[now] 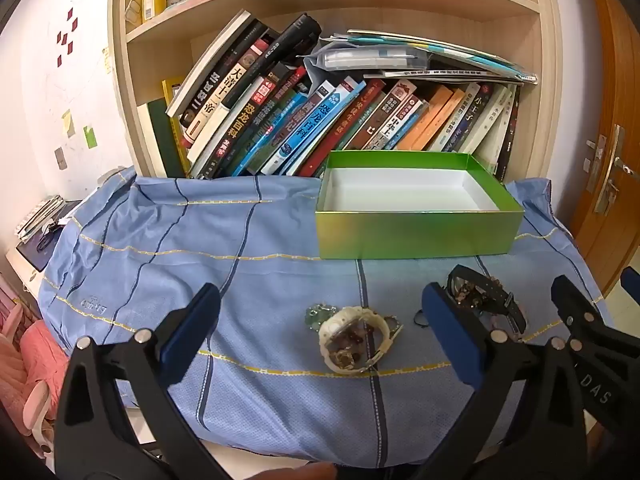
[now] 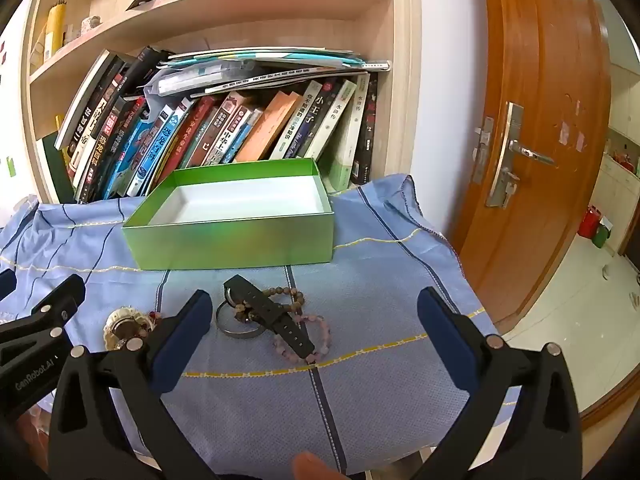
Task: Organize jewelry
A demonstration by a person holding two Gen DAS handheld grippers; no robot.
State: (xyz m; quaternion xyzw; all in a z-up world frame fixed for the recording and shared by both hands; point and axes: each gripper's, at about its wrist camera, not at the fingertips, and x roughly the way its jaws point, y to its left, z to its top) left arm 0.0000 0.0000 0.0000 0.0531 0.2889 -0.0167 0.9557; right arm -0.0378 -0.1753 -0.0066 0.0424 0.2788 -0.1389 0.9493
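Observation:
A green box (image 1: 416,232) with a white empty inside stands at the back of the blue cloth; it also shows in the right wrist view (image 2: 232,236). A white watch (image 1: 354,338) with beads lies in front of my open left gripper (image 1: 324,320). A black watch (image 2: 280,316), a metal ring (image 2: 240,326), brown beads (image 2: 290,294) and a pink bead bracelet (image 2: 320,340) lie in a pile ahead of my open right gripper (image 2: 316,318). The black watch (image 1: 488,300) and the white watch (image 2: 126,326) each show in the other view too. Both grippers are empty.
A blue striped cloth (image 1: 200,260) covers the table. A bookshelf (image 1: 320,112) full of leaning books stands right behind the box. An orange wooden door (image 2: 540,140) is to the right. A pink chair (image 1: 36,356) is at the left.

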